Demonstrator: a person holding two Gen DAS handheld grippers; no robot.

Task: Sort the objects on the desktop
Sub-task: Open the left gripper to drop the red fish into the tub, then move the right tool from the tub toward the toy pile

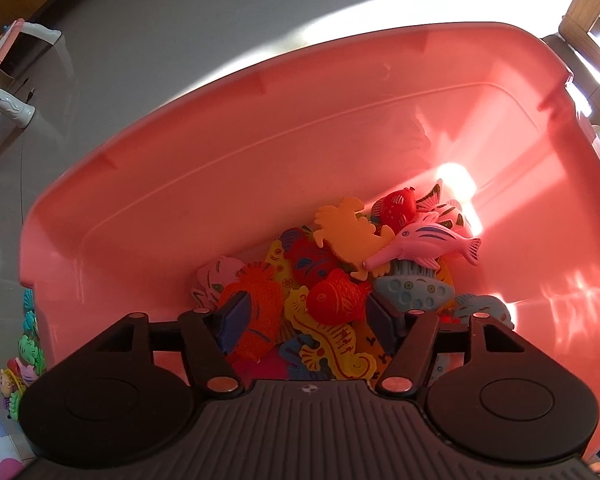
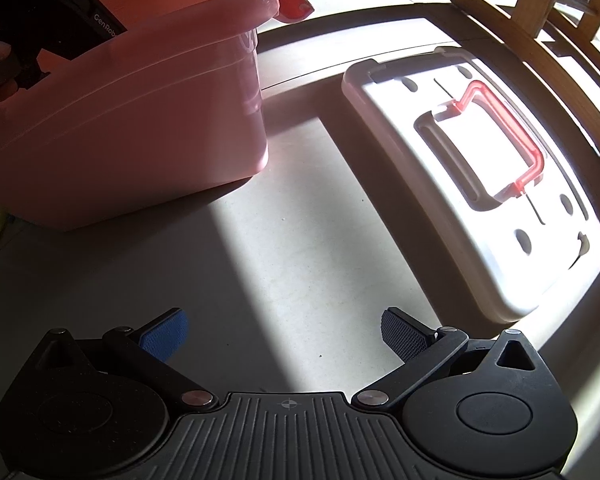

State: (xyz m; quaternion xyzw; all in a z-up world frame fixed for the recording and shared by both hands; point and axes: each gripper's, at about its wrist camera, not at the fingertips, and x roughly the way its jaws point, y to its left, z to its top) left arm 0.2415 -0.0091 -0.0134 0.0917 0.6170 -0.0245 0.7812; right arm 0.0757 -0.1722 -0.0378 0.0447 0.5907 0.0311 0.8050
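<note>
Our left gripper [image 1: 306, 318], fingers [image 1: 232, 320] spread and empty, hangs over the toy fish [image 1: 336, 298] heaped inside the pink bin [image 1: 220, 152]. Our right gripper [image 2: 284, 334], fingers apart, holds nothing above the floor [image 2: 284, 240]; bin left, white lid [image 2: 480, 184] right.

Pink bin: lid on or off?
Off. The pink bin is open-topped with toy fish visible inside; the white lid lies flat on the floor beside it.
</note>
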